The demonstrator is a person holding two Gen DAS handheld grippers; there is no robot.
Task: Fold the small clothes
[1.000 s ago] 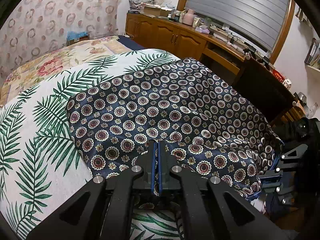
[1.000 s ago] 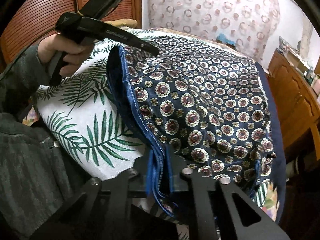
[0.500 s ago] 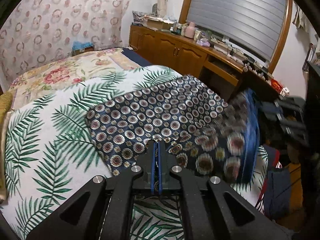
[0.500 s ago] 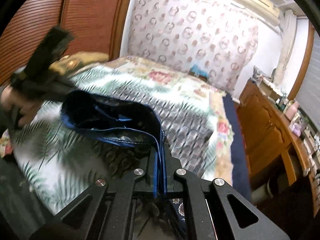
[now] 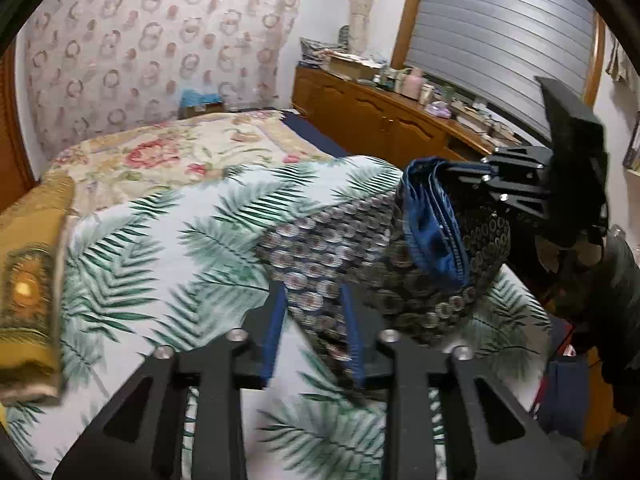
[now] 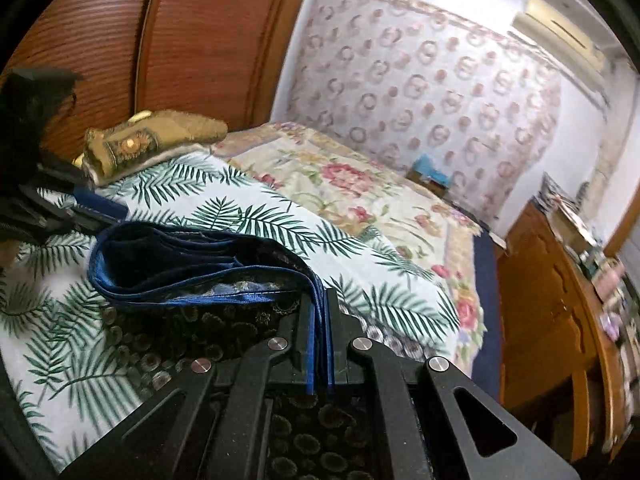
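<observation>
A: What room is this?

B: A bedroom. A bed fills the middle of both views, covered by a white sheet with green palm leaves (image 5: pixel 168 248) in the foreground and a floral quilt (image 5: pixel 168 152) behind it. A patterned curtain (image 5: pixel 152 48) hangs across the upper left of the left wrist view, and a wooden sideboard (image 5: pixel 384 124) with clutter on top runs under a shuttered window (image 5: pixel 500 40) at the upper right.

A: Where is the garment?

B: The dark blue garment with round medallions (image 5: pixel 332 248) sits right of centre in the left wrist view, partly lying on the palm sheet, its blue-edged hem (image 5: pixel 432 232) lifted at the right. In the right wrist view the hem forms a folded loop at centre left, above the sheet.

A: And the right gripper (image 6: pixel 318 344)?

B: Its jaws are closed tight on the blue hem, at the lower centre of its own view. From the left wrist view it appears at the right edge, holding the raised cloth.

A: The left gripper (image 5: pixel 312 332)?

B: Its jaws are opening, standing partly apart at the lower centre. The patterned cloth lies between the blue pads (image 5: pixel 274 332), which do not press on it. The picture is blurred there.

A: Anything else?

B: A gold cushion (image 6: pixel 152 140) lies at the bed's head, upper left in the right wrist view.
</observation>
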